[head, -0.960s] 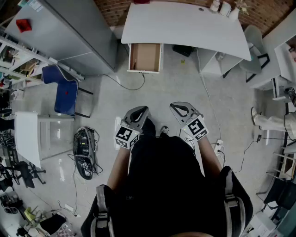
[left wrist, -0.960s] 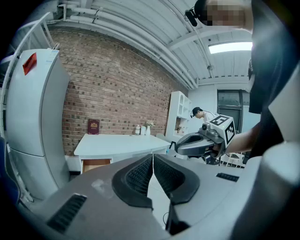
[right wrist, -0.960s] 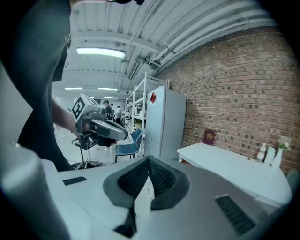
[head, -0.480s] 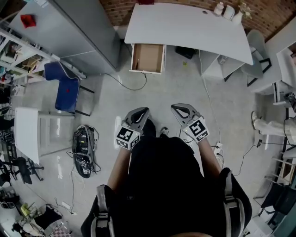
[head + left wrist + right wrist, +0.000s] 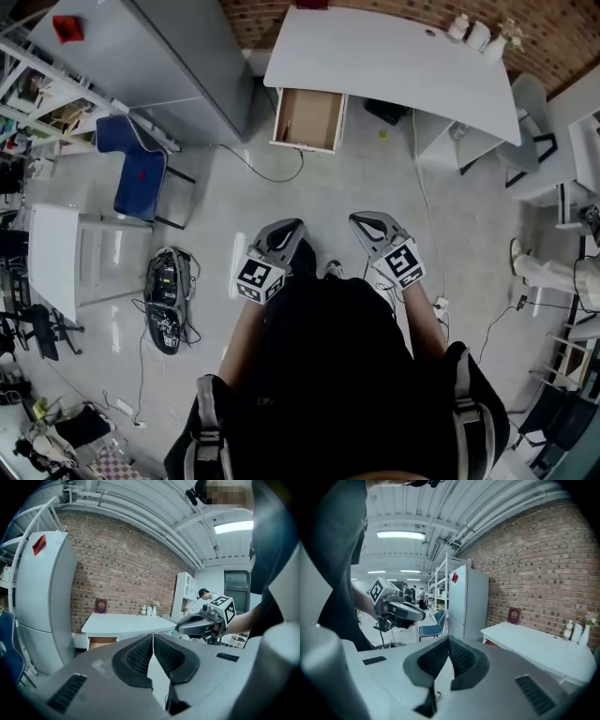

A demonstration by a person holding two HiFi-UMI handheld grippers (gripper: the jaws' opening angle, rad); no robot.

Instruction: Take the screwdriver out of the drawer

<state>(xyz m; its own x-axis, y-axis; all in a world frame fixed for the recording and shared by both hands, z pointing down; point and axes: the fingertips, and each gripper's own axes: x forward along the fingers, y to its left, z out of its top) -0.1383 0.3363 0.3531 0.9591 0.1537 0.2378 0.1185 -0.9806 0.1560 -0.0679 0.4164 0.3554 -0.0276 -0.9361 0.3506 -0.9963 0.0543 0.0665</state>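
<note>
The drawer (image 5: 308, 119) stands pulled open under the white desk (image 5: 394, 61), far ahead of me across the floor. Its brown inside shows no screwdriver from here. In the left gripper view the drawer (image 5: 101, 642) is small and distant below the desk (image 5: 126, 623). My left gripper (image 5: 289, 228) and right gripper (image 5: 363, 220) are held side by side in front of my body, well short of the desk. Both are shut with nothing between the pads. The left gripper's jaws (image 5: 153, 641) and the right gripper's jaws (image 5: 449, 643) meet along a thin line.
A tall grey fridge (image 5: 178, 66) stands left of the desk. A blue chair (image 5: 136, 178), a white side table (image 5: 52, 272) and a dark bag with cables (image 5: 169, 305) sit on the floor to my left. A cable (image 5: 267, 173) trails in front of the drawer. Bottles (image 5: 473, 33) stand on the desk's far right corner.
The desk and drawer have drifted slightly down and to the right in the head view. Both grippers keep the same shut pose in front of the body.
</note>
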